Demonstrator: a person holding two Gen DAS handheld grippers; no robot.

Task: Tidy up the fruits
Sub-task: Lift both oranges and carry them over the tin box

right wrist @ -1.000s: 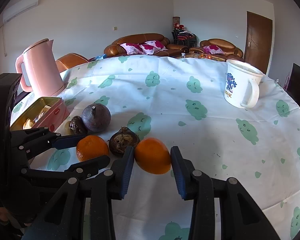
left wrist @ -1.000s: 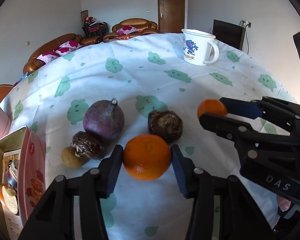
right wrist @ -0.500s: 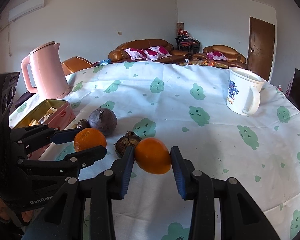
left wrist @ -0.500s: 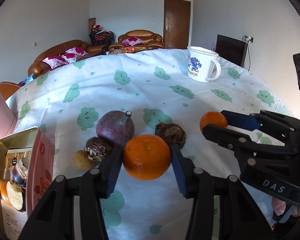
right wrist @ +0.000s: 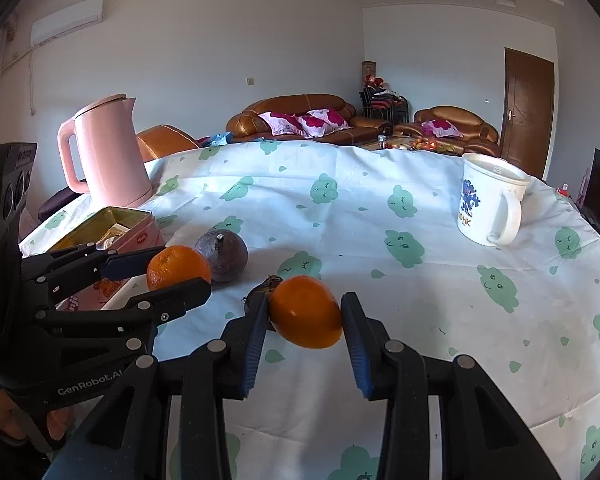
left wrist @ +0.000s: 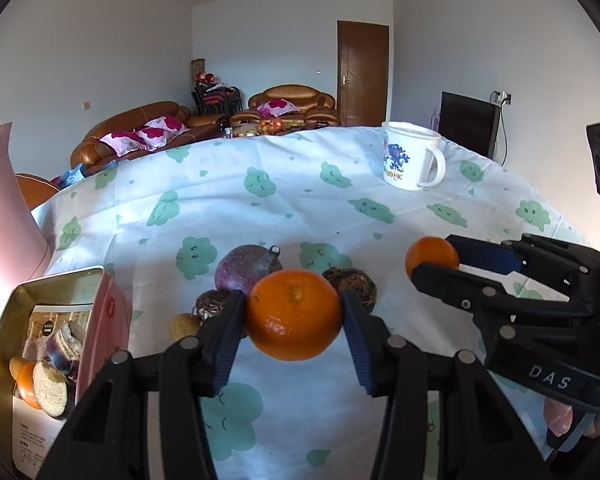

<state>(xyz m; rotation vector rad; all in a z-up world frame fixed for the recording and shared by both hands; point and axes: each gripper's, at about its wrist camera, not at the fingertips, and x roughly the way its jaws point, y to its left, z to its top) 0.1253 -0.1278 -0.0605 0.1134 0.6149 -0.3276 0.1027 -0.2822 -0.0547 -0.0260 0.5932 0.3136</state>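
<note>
Carrying step: the left tool (left wrist: 294, 316) is clamped on a round orange tangerine (left wrist: 294, 314), the right tool (right wrist: 305, 312) on a second orange tangerine (right wrist: 305, 311), both held above the cloud-print cloth surface (right wrist: 380, 240). Next calls for a steady carry to wherever they belong (probably the open pink tin (left wrist: 40, 320)).

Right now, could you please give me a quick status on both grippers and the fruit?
Left gripper shut on an orange. Right gripper shut on a second orange. Purple fruit and brown ones on the tablecloth. Nothing blocking.

White walls (left wrist: 100, 60), brown wooden door (left wrist: 363, 74), brown leather sofas (right wrist: 300, 114) with floral cushions, air conditioner (right wrist: 66, 20), dark television (left wrist: 466, 124), daylight.
</note>
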